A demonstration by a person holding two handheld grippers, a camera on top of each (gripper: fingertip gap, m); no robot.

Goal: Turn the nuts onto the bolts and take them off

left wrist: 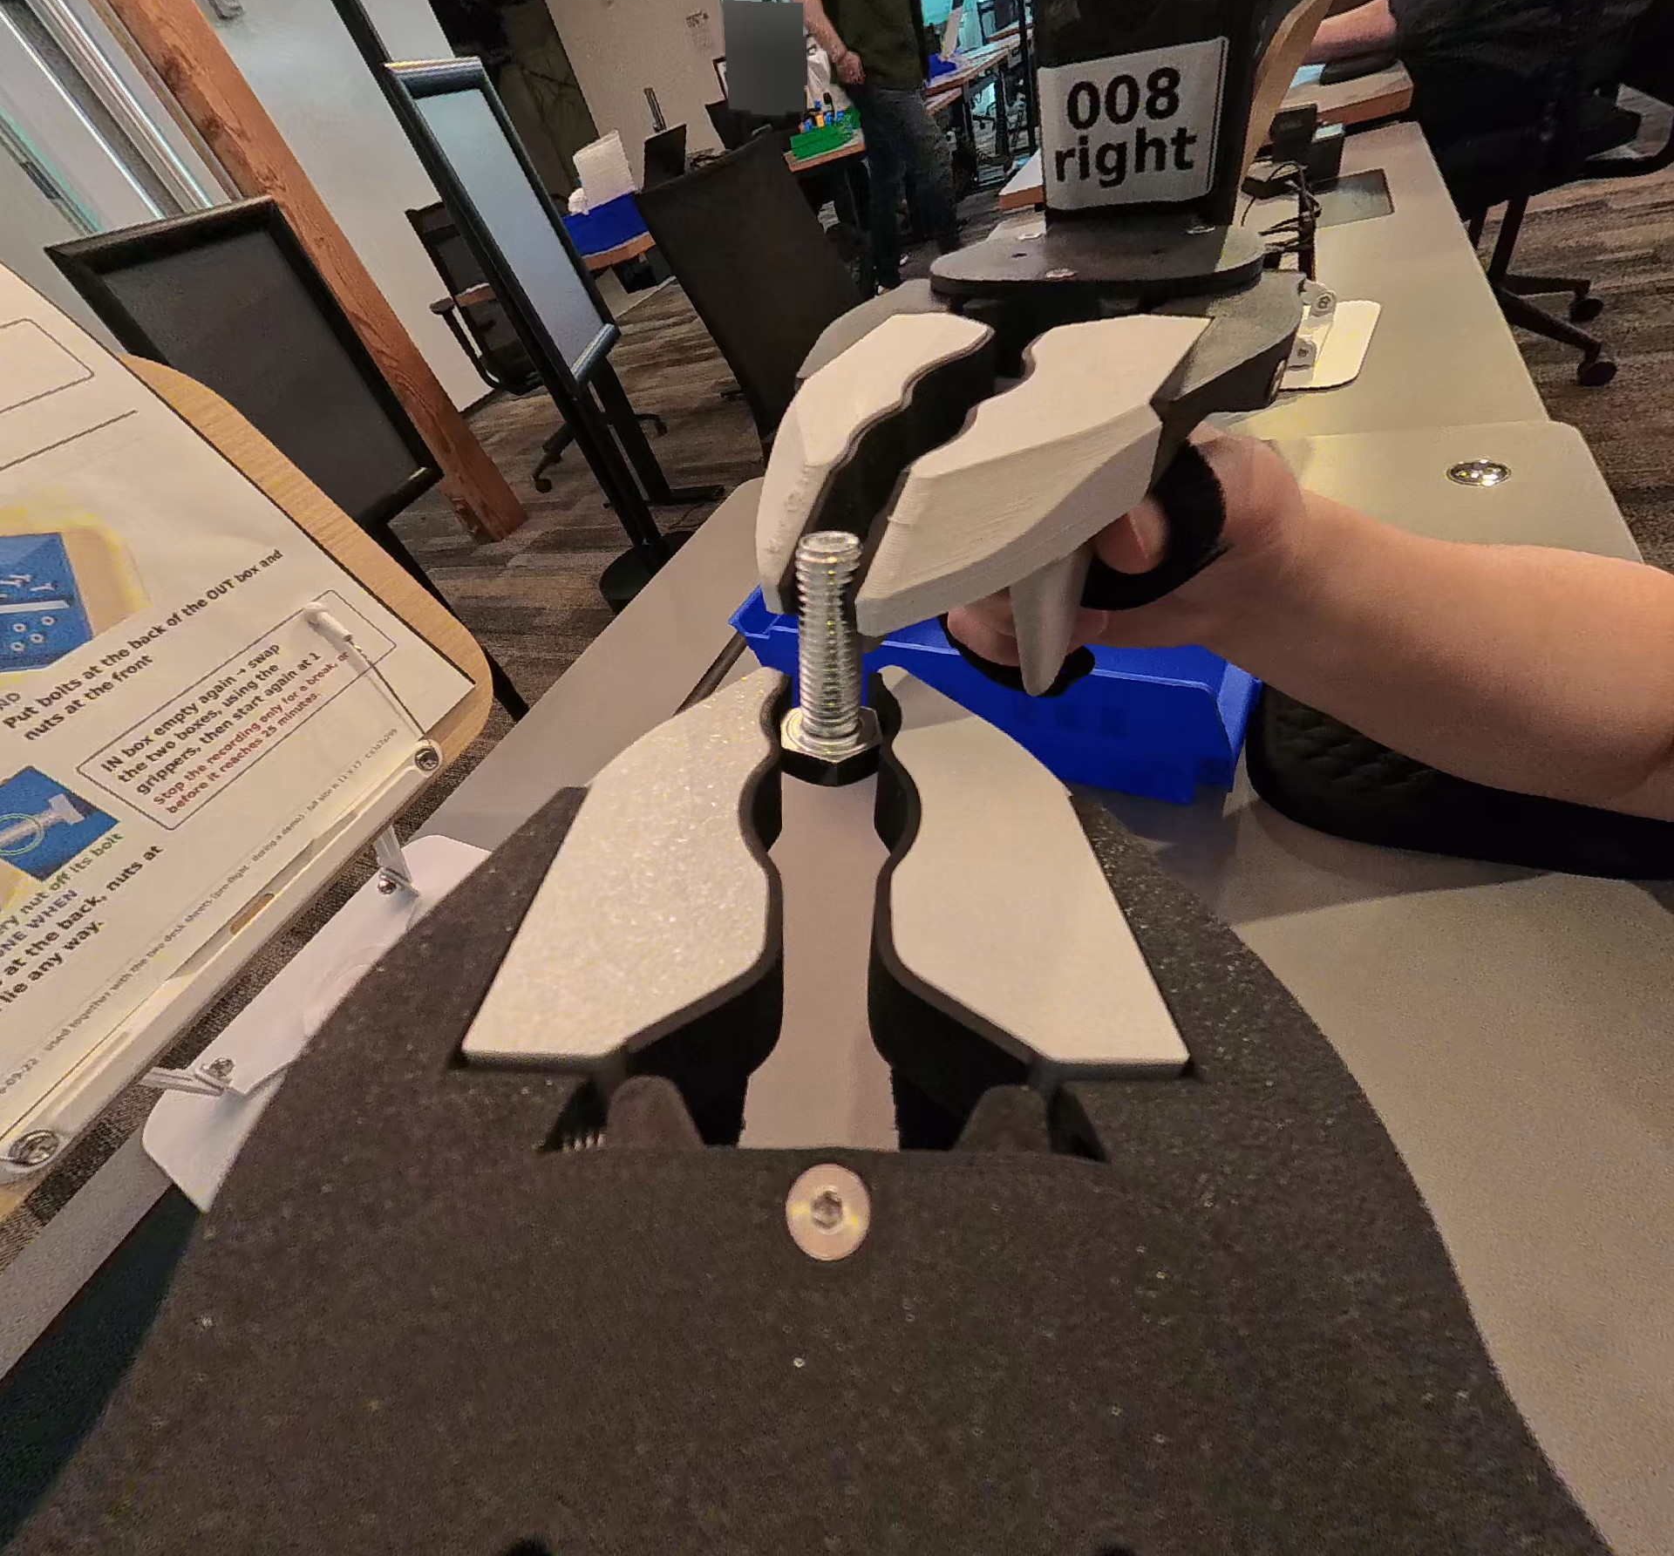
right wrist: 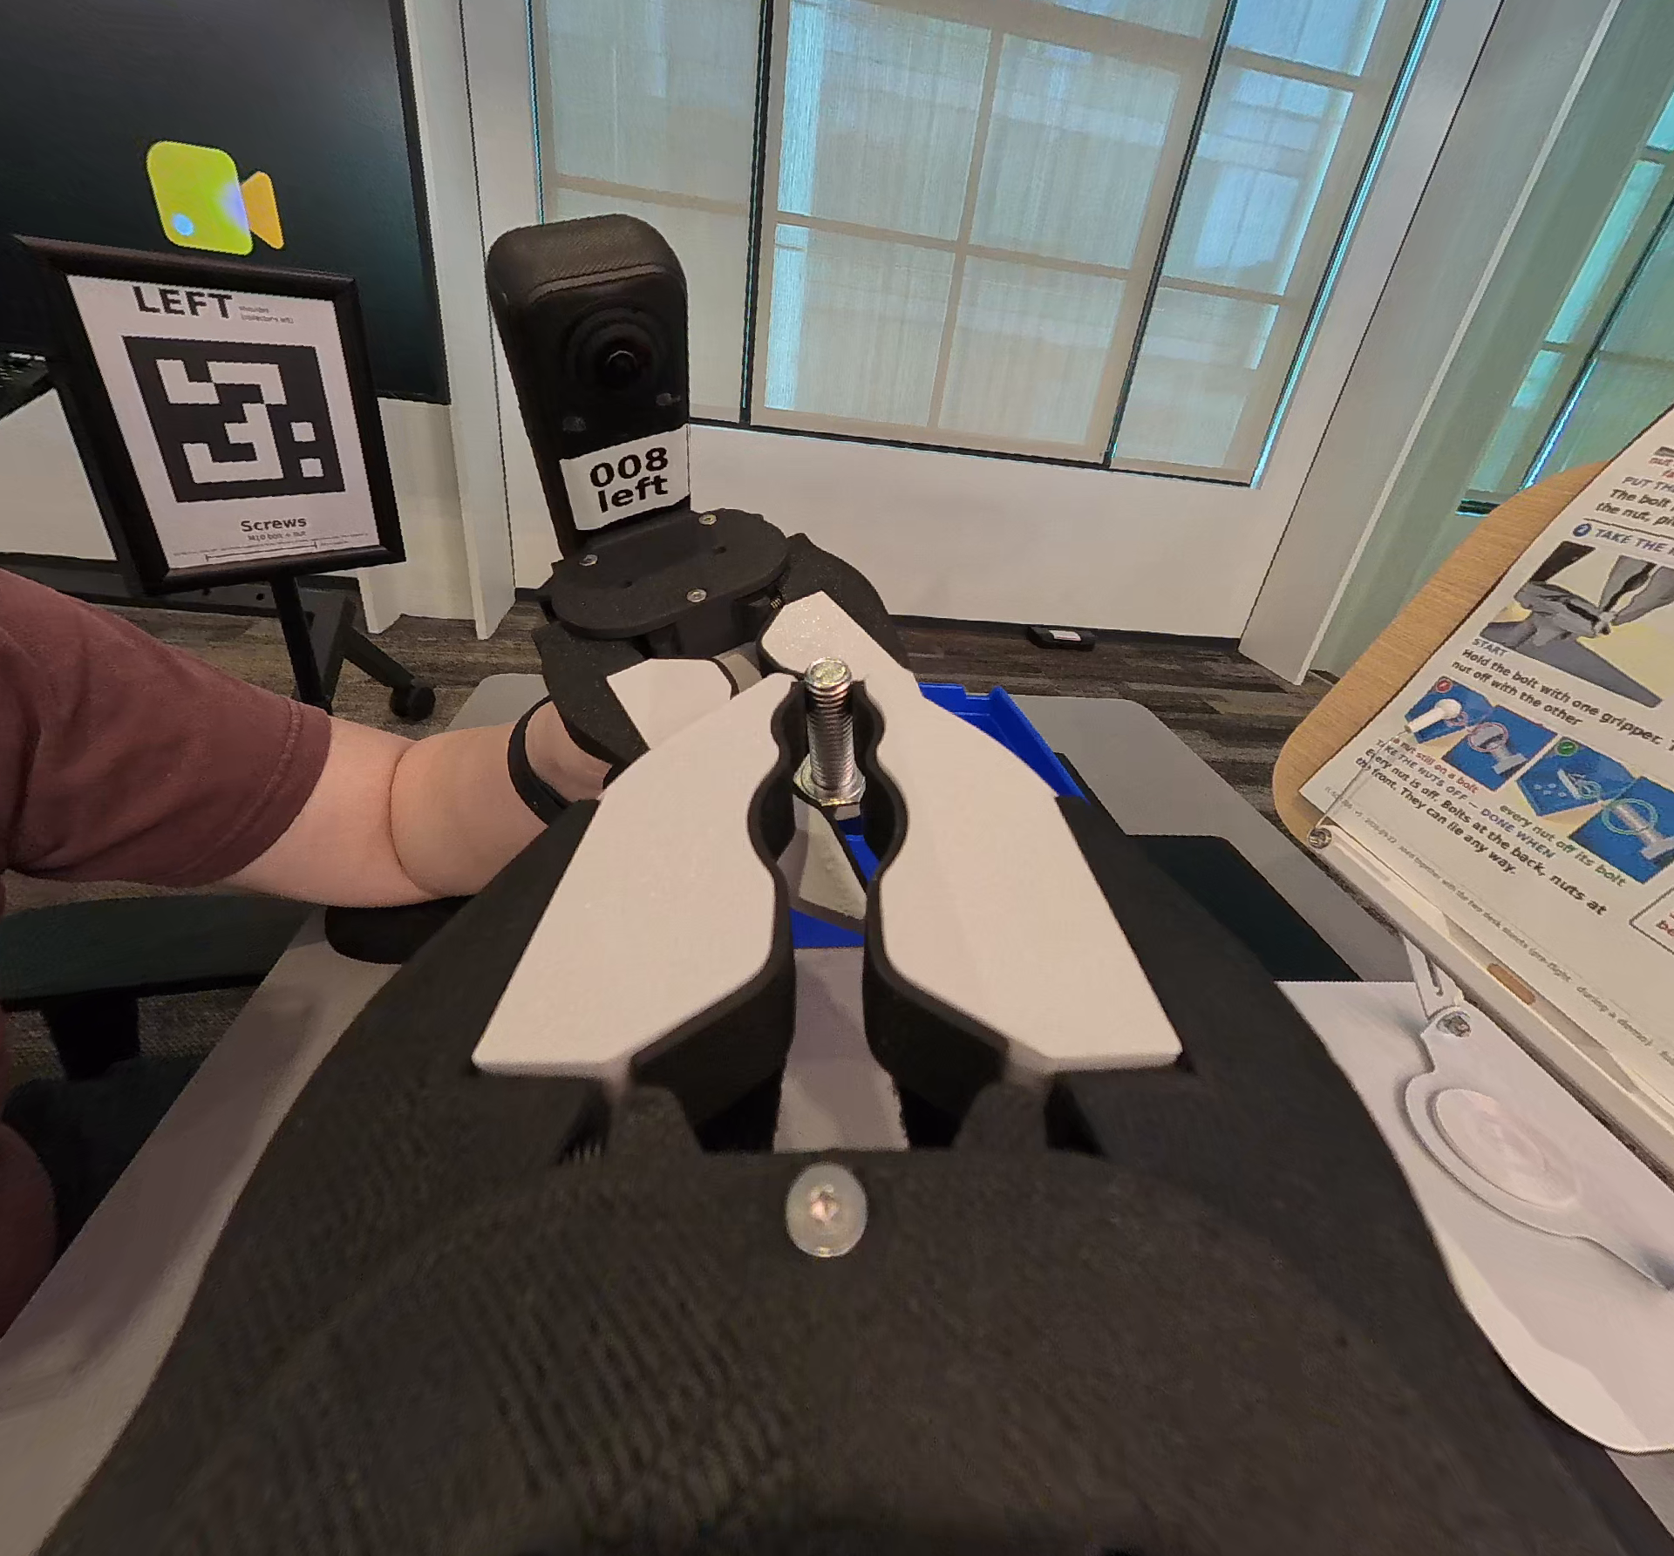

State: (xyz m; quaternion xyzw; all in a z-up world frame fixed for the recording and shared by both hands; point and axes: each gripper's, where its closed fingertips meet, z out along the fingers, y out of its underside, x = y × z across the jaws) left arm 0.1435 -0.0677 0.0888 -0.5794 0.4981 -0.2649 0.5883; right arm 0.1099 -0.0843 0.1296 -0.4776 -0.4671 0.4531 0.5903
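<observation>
A silver bolt (left wrist: pixel 827 625) stands upright between both grippers, threaded end up, with a hex nut (left wrist: pixel 829 738) at the bottom of the visible thread. My left gripper (left wrist: pixel 832 743) is shut on the nut at its fingertips. My right gripper (left wrist: pixel 829 580) comes from the far side and is shut around the upper thread. In the right wrist view the bolt (right wrist: pixel 829 729) sits in the notch of my right gripper (right wrist: pixel 829 734), with the nut (right wrist: pixel 829 788) just below. The left gripper (right wrist: pixel 779 670) shows behind it. What lies under the nut is hidden.
A blue bin (left wrist: pixel 1132 720) sits on the grey table (left wrist: pixel 1449 1014) right behind the grippers; it also shows in the right wrist view (right wrist: pixel 992 711). An instruction board (left wrist: pixel 181 743) stands on the left. A black wrist pad (left wrist: pixel 1404 788) lies under the right forearm. People and chairs are far behind. Some 5 cm of space lies between my two pairs of fingers.
</observation>
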